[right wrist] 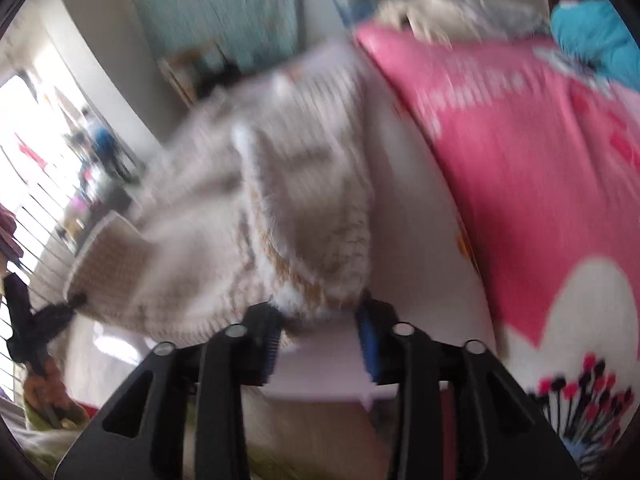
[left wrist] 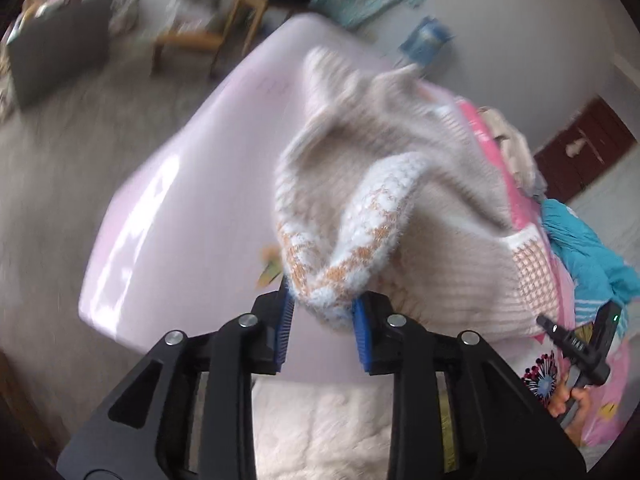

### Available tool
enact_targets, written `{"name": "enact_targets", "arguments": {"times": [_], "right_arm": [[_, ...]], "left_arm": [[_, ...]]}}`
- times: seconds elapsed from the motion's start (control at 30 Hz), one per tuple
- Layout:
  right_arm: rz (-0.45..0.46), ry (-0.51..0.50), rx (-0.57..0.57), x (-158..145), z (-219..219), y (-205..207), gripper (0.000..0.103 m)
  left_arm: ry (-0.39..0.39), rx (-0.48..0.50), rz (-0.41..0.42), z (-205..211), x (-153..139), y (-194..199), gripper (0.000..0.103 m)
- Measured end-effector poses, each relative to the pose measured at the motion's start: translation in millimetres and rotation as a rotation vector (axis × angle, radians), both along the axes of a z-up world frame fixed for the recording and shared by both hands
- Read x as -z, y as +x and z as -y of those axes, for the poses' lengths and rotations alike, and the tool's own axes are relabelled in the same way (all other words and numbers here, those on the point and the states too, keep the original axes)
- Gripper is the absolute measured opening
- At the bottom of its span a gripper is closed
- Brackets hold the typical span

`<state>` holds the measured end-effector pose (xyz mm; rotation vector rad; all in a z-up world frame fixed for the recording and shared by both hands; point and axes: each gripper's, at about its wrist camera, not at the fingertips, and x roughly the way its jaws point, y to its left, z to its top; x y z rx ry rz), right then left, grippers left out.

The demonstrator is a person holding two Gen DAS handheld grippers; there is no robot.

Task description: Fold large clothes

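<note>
Beige knit sweater [left wrist: 400, 184], one, two grippers, left gripper [left wrist: 324, 312], right gripper [right wrist: 320, 324].

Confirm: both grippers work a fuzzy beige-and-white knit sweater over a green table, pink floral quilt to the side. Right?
Not quite. The table under the sweater is pale pink, not green; the left wrist view shows it plainly. The rest holds: the left gripper and right gripper both have the fuzzy beige-and-white knit at their jaws, and the pink floral quilt lies to the side.

A home bedroom; pink floral bedding [right wrist: 520, 160]; wooden chair [left wrist: 208, 36].
</note>
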<state>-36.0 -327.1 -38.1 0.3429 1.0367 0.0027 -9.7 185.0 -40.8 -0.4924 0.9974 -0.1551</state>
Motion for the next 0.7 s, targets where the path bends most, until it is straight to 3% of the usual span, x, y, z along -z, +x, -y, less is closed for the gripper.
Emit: {"name": "enact_targets", "arguments": {"times": [0.07, 0.17, 0.27, 0.43, 0.57, 0.7], "right_arm": [[-0.032, 0.008, 0.02, 0, 12, -7, 0.038], [0.005, -0.014, 0.082, -22, 34, -17, 0.048], [0.081, -0.008, 0.075, -39, 37, -5, 0.05], [0.118, 0.022, -0.065, -31, 3, 55, 0.05], [0.121, -0.057, -0.144, -23, -27, 89, 0.05], [0.095, -0.197, -0.192, -12, -44, 109, 0.046]], "left_arm": [[-0.015, -0.049, -0.008, -14, 5, -10, 0.031], [-0.032, -0.123, 0.083, -39, -15, -26, 0.041], [0.009, -0.098, 0.156, -36, -31, -20, 0.043], [0.163, 0.061, 0.156, 18, -32, 34, 0.046], [0.334, 0.146, 0.162, 57, -22, 67, 0.046], [0.492, 0.163, 0.159, 75, -14, 83, 0.044]]}}
